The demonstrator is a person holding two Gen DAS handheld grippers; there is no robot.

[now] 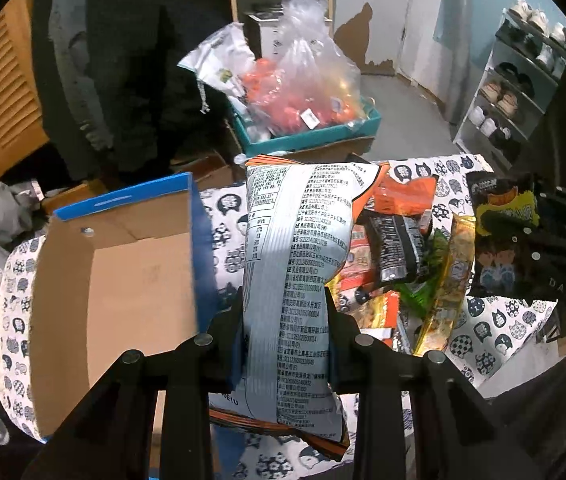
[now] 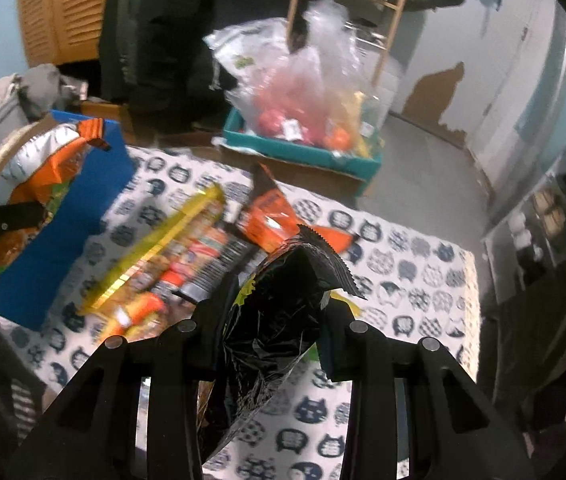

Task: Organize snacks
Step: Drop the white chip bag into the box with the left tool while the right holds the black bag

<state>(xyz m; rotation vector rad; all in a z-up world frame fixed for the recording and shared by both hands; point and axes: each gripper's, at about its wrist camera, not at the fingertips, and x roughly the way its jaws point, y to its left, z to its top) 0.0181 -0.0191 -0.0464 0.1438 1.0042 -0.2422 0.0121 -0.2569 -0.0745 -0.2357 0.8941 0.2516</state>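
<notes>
clamped between the black fingers of the left gripper (image 1: 285, 320) is a silver-backed snack bag (image 1: 291, 264), upright, its printed back to the lens and an orange edge showing at the bottom. just to its left stands the blue cardboard box (image 1: 123, 280), open side up, bare brown card inside. to the right a heap of snack packets (image 1: 411, 264) lies on the cat-print cloth (image 1: 495, 320), well short of the cloth's far edge. beyond the table a teal tray (image 1: 315, 140) on the floor holds a clear plastic bag of red items (image 1: 307, 80); a shoe rack (image 1: 519, 88) stands at the right.

from the right wrist, the right gripper (image 2: 275, 312) pinches a black snack bag (image 2: 283, 312), tilted, its serrated end up. the heap, blurred here, lies left of it; the box sits at the left edge with the silver and orange bag over its rim. bare cloth spreads to the right, up to the table's edge.
</notes>
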